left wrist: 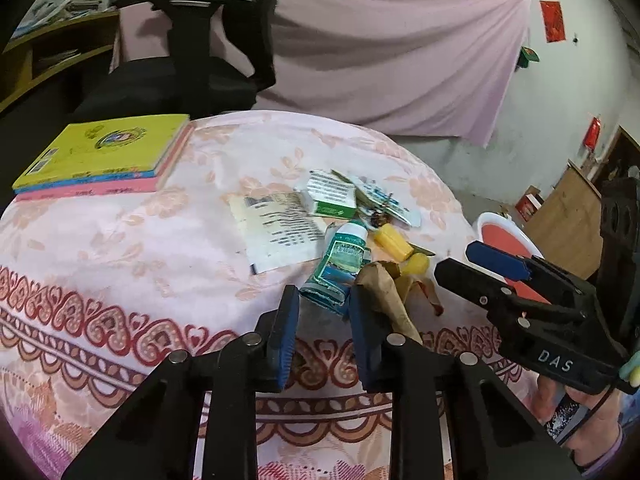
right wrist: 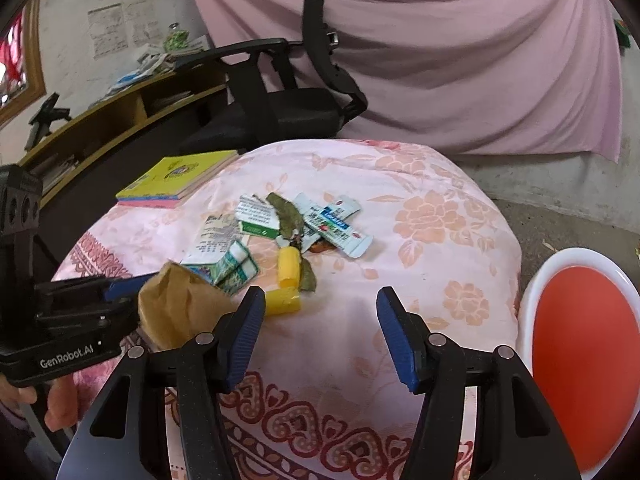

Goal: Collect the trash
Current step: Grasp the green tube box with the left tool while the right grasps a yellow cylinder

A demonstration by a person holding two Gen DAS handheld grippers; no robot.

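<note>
The brown paper [right wrist: 176,304] is seen beside the left gripper [left wrist: 324,332], whose grip cannot be told, while the right gripper [right wrist: 320,332] is held released, bin [right wrist: 580,360] to its right.

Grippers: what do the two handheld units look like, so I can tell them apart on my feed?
Both are black plastic frames with silver rivets and ribbed blue finger pads. The left gripper carries white "GenRobot.AI" lettering on its body; the right gripper reads "D A S" in white. Bare fingers wrap each handle, and a purplish sleeve cuff shows at the right wrist. No cables visible.
</note>
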